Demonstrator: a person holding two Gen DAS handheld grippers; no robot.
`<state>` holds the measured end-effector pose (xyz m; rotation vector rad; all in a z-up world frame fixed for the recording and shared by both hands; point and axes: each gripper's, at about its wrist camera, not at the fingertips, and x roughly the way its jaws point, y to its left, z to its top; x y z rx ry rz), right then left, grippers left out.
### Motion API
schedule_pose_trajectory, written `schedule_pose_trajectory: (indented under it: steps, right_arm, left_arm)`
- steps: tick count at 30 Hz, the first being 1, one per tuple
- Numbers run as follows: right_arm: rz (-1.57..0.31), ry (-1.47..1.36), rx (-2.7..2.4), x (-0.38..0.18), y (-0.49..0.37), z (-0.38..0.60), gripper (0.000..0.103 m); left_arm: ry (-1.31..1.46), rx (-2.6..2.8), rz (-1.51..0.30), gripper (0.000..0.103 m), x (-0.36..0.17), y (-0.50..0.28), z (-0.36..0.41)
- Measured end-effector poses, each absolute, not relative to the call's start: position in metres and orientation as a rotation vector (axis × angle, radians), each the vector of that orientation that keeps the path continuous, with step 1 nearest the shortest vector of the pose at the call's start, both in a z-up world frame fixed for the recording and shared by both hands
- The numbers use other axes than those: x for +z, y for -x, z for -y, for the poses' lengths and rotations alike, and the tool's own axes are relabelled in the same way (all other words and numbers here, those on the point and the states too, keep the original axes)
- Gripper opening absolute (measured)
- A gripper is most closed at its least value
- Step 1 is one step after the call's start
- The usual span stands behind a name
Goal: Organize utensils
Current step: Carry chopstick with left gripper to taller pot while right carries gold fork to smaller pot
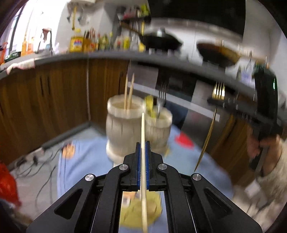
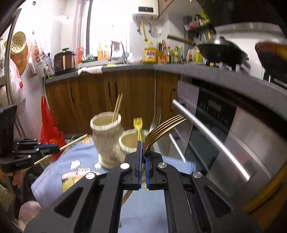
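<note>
left tongs [image 1: 143,145] clamp a chopstick [image 1: 143,129]; right tongs [image 2: 143,145] clamp a gold fork [image 2: 165,125].

No lettering resolving anywhere, yellow oil bottle [image 2: 150,53] at eleven o'clock showing a red-and-blue label too blurred for reading, water heater [image 2: 146,9] at twelve o'clock displaying an illegible dark panel
</note>
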<state>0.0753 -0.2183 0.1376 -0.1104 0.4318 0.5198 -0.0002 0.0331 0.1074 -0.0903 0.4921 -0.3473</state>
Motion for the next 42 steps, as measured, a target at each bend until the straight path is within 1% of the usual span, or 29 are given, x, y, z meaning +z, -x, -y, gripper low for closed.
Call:
schedule_pose_trajectory:
  steps: [5, 9, 11, 18, 25, 29, 42]
  right_arm:
    - [-0.337, 0.092, 0.492, 0.175, -0.096, 0.207, 0.003]
    - [-0.296, 0.066, 0.459, 0.193, -0.121, 0.198, 0.003]
    - [-0.284, 0.053, 0.441, 0.197, -0.135, 0.194, 0.003]
    - [-0.279, 0.039, 0.399, 0.186, -0.168, 0.187, 0.003]
    - [-0.304, 0.042, 0.388, 0.165, -0.183, 0.183, 0.003]
    - [-0.315, 0.046, 0.393, 0.157, -0.186, 0.181, 0.003]
    - [-0.33, 0.042, 0.412, 0.148, -0.185, 0.178, 0.003]
  left_arm:
    - [0.205, -0.352, -0.304, 0.005, 0.142, -0.045, -0.04]
    - [0.277, -0.361, -0.203, 0.005, 0.151, -0.082, -0.041]
    - [0.307, -0.356, -0.168, 0.005, 0.146, -0.102, -0.039]
    - [0.402, -0.338, -0.126, 0.005, 0.123, -0.151, -0.041]
    - [0.381, -0.291, -0.042, 0.005, 0.106, -0.161, -0.038]
    - [0.341, -0.272, 0.006, 0.005, 0.106, -0.154, -0.036]
    - [0.341, -0.295, -0.049, 0.005, 0.095, -0.157, -0.039]
